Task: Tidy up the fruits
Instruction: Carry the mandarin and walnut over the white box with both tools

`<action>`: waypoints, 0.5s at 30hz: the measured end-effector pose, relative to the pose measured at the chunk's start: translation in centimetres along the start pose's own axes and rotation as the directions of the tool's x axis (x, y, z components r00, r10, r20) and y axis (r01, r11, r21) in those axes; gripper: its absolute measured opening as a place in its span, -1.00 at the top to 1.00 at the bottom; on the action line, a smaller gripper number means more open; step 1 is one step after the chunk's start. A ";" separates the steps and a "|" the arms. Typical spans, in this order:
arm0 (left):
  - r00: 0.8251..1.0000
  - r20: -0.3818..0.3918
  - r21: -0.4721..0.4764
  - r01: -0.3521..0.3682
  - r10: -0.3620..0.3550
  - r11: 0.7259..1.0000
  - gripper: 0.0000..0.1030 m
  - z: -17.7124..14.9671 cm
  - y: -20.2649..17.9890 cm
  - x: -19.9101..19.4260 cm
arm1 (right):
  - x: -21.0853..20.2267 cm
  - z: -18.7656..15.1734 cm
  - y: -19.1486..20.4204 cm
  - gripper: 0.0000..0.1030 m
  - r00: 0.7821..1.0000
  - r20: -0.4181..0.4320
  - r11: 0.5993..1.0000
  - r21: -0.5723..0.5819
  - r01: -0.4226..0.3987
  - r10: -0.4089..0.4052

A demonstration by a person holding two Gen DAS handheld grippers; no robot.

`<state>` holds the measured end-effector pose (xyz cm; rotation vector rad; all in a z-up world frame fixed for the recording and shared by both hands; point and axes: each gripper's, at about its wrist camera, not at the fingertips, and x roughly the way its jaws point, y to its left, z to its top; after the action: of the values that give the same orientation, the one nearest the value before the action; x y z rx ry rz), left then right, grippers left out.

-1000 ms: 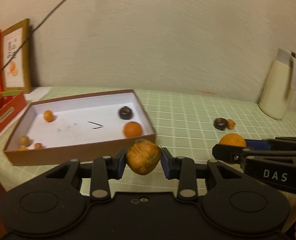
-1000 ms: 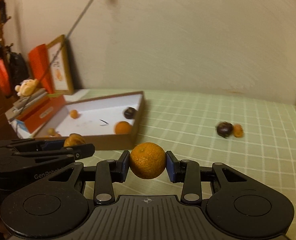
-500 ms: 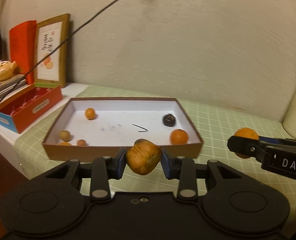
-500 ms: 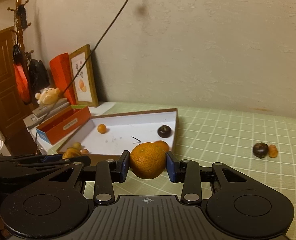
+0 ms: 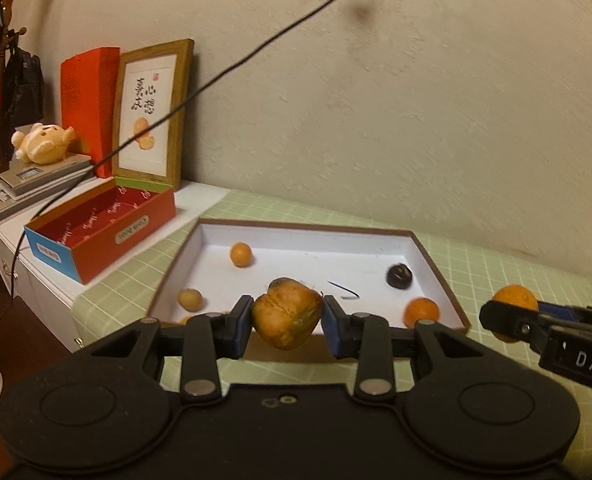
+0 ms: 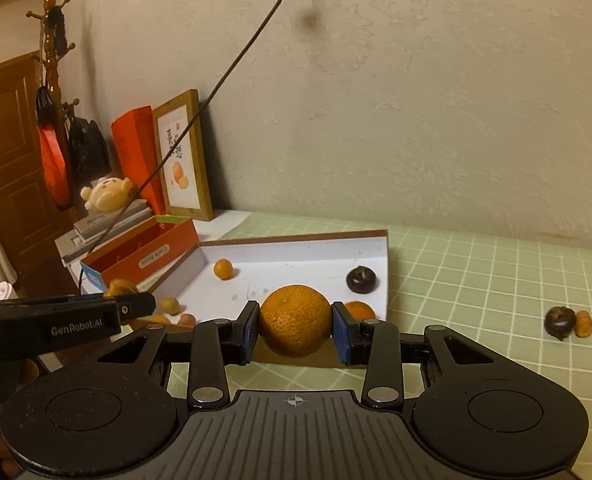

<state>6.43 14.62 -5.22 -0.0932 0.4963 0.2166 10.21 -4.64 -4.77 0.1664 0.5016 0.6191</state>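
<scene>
While both of our grippers are loaded, we hold them just short of the shallow box [image 5: 436,258] that serves as the collecting place for the fruit. Our left gripper [image 5: 287,322] has its fingers [image 5: 237,326] narrowed onto a wrinkled, brownish-orange fruit [image 5: 287,318], pinched at its two sides so it hangs free in front of the box's near wall. Our right gripper [image 6: 296,330] has its fingers [image 6: 342,334] clamped the same way on a round mandarin [image 6: 295,320], gripped across its widest part, which we judge keeps a smooth ball from squirting out.

Inside the box lie a small orange fruit [image 5: 240,254] toward the back, a dark round fruit [image 5: 399,276] near the right wall, another orange [image 5: 421,312] in the near right corner, and a pale little one [image 5: 190,299] at the near left. The white floor between them is bare, so we judge there is room to set both held fruits down without knocking the others.

Out on the green checked desk [image 6: 476,280], well apart from the box, a dark fruit [image 6: 560,322] and a tiny orange one [image 6: 584,323] sit touching each other, not yet gathered. The task seems to us partly done: two fruits in transit, two waiting.

A black cable [image 5: 235,66] slants down from the wall on the left, clear of both grippers.
</scene>
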 end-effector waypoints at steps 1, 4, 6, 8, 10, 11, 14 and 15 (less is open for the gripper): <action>1.000 0.003 0.000 -0.004 0.004 1.000 0.47 0.2 0.2 0.2 | 0.2 0.0 0.1 0.25 1.000 0.002 1.000 -0.001 0.000 0.000; 1.000 0.010 0.003 -0.017 0.017 1.000 0.47 0.8 0.7 0.8 | 0.9 0.4 0.3 0.25 1.000 0.005 1.000 -0.005 0.001 -0.001; 1.000 0.016 0.006 -0.026 0.026 1.000 0.47 1.2 0.9 1.1 | 1.4 0.7 0.4 0.25 1.000 0.008 1.000 -0.005 0.003 -0.003; 0.999 0.016 0.011 -0.031 0.031 0.999 0.47 1.6 1.2 1.5 | 2.0 1.0 0.4 0.25 1.000 0.008 1.000 0.000 0.002 -0.002; 0.999 0.015 0.010 -0.036 0.036 0.999 0.47 2.0 1.4 2.1 | 2.5 1.2 0.4 0.25 1.000 0.010 1.000 -0.001 0.004 -0.004; 0.999 0.015 0.011 -0.040 0.040 0.999 0.47 2.1 1.5 2.4 | 2.7 1.3 0.4 0.25 1.000 0.011 1.000 -0.002 0.006 -0.006; 0.999 0.009 0.011 -0.046 0.046 0.999 0.47 2.4 1.9 3.3 | 3.6 1.8 0.3 0.25 1.000 0.008 1.000 0.003 0.008 -0.008; 0.999 0.007 0.010 -0.050 0.050 0.999 0.47 2.4 2.1 3.6 | 3.9 1.9 0.2 0.25 1.000 0.007 1.000 0.003 0.012 -0.012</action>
<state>10.13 17.65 -4.91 -0.0702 0.4937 0.2629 13.76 -2.15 -4.58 0.1687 0.4961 0.6061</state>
